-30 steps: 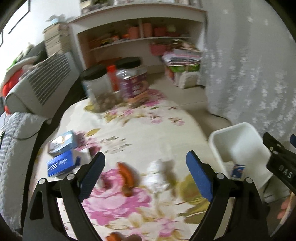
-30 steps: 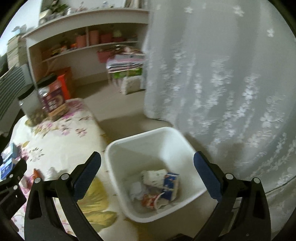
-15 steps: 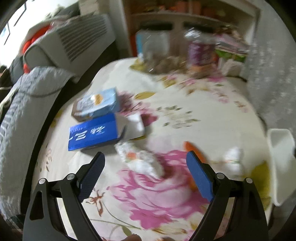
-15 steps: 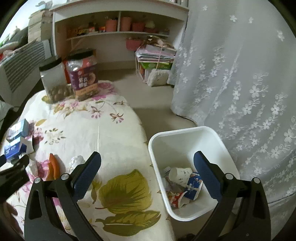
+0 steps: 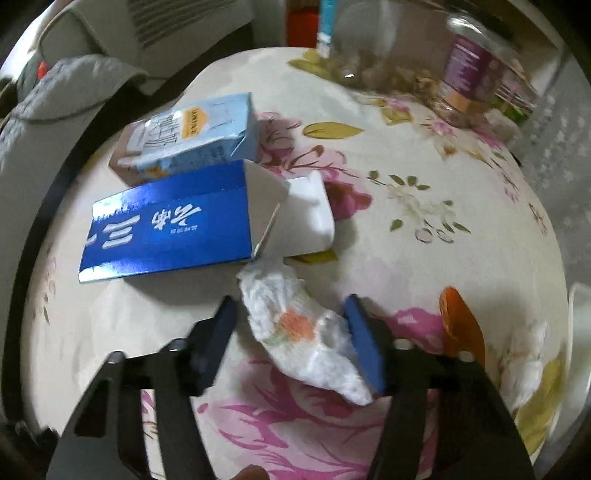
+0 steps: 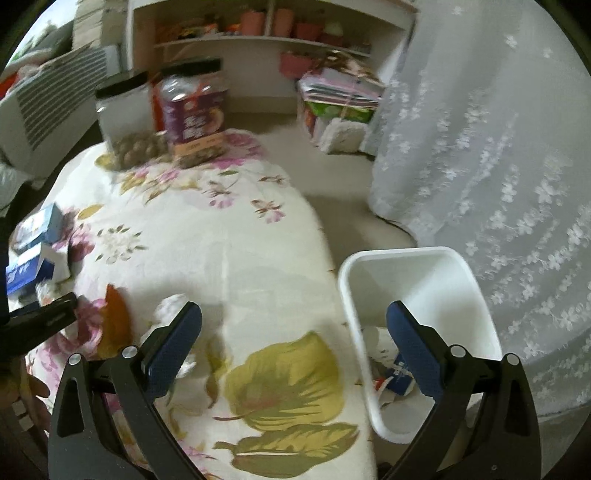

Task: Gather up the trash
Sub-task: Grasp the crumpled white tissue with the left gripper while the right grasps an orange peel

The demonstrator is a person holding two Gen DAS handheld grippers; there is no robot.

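In the left wrist view my left gripper [image 5: 291,339] is open, its jaws either side of a crumpled white tissue [image 5: 303,332] with an orange stain that lies on the floral tablecloth [image 5: 424,258]. The right pad looks close to or touching the tissue. Behind it lie an open blue carton [image 5: 166,229] and a light blue milk carton [image 5: 195,133]. An orange peel [image 5: 461,328] and a second white wad [image 5: 524,354] lie to the right. My right gripper [image 6: 295,343] is open and empty over the table edge, beside the white trash bin [image 6: 417,258].
Two jars [image 6: 192,107] stand at the far end of the table. A shelf unit [image 6: 258,33], stacked packages [image 6: 340,103] on the floor and a lace curtain [image 6: 498,147] lie beyond. The bin holds some wrappers [image 6: 399,376].
My left gripper has swung left and down to the tissue, and its jaws have narrowed around it. My right gripper has drifted left, away from above the bin.
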